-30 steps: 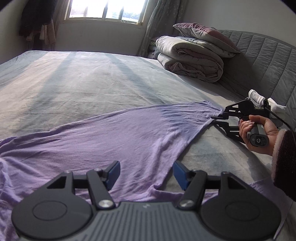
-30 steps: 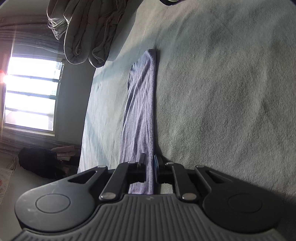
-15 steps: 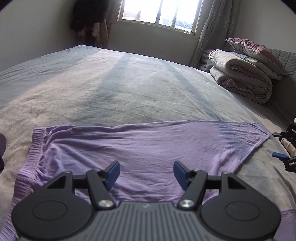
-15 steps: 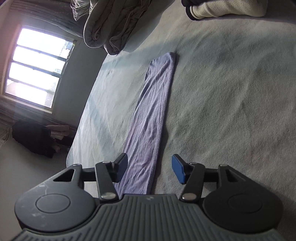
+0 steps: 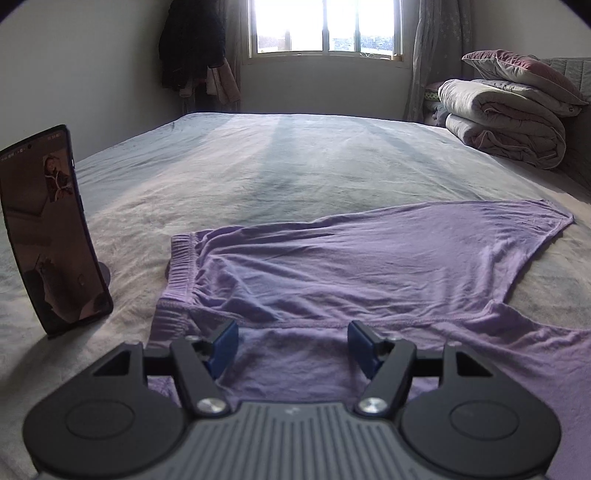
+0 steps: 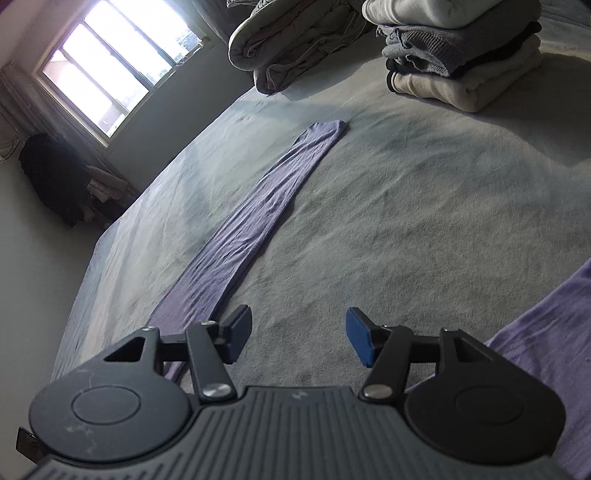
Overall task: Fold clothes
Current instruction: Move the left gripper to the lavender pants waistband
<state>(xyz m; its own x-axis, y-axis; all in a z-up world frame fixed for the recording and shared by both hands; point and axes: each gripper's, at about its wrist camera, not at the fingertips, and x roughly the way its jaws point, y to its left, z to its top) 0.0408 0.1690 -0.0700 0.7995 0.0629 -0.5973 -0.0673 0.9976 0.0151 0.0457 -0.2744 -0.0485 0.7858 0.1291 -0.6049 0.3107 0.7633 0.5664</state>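
Note:
Purple trousers [image 5: 369, 266] lie spread on the grey bed, elastic waistband [image 5: 181, 258] to the left, one leg stretching right to its cuff [image 5: 554, 218]. My left gripper [image 5: 291, 343] is open and empty, just above the near trouser leg. In the right wrist view that stretched leg [image 6: 258, 214] runs away as a long strip, and the other leg [image 6: 546, 332] shows at the right edge. My right gripper [image 6: 297, 338] is open and empty above bare bed sheet between the two legs.
A phone on a stand [image 5: 48, 229] is upright on the bed at the left. Folded quilts and a pillow [image 5: 509, 118] are stacked at the headboard. A pile of folded clothes [image 6: 461, 55] sits on the bed. The window [image 5: 325, 26] is opposite.
My right gripper let go of the trouser cuff, opened and drew back to the right. My left gripper swung left, bringing the waistband and phone into view.

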